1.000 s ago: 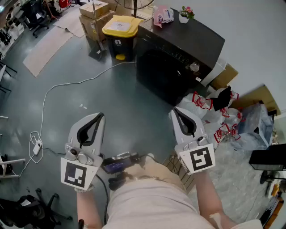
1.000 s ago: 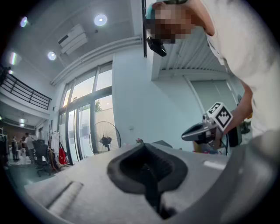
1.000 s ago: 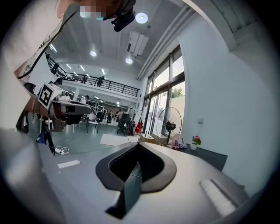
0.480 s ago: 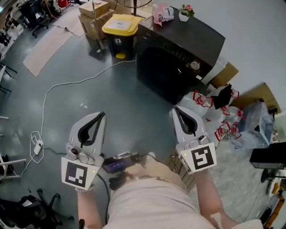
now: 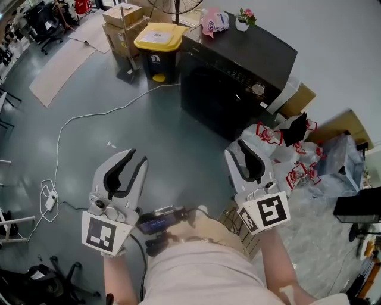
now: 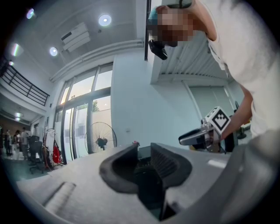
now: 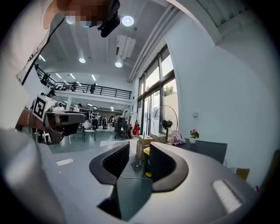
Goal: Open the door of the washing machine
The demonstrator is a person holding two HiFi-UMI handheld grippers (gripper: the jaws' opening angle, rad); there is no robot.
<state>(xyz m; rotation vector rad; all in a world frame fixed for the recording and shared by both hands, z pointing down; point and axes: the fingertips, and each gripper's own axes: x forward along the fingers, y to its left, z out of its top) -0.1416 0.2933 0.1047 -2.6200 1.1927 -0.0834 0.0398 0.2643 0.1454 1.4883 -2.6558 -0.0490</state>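
Barely begun: holds left claw [image 5: 137, 158] and right claw [image 5: 240, 148] low in the head view, jaws of both just now opening with nothing between, well apart from the washing machine [image 5: 238, 71] at upper centre, door [image 5: 211, 98] closed, leaving approach, grasp and pull.

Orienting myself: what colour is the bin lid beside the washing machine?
Yellow lid; shows best in the head view.

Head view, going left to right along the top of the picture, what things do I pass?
cardboard boxes → yellow-lidded bin → pink bag → potted flower
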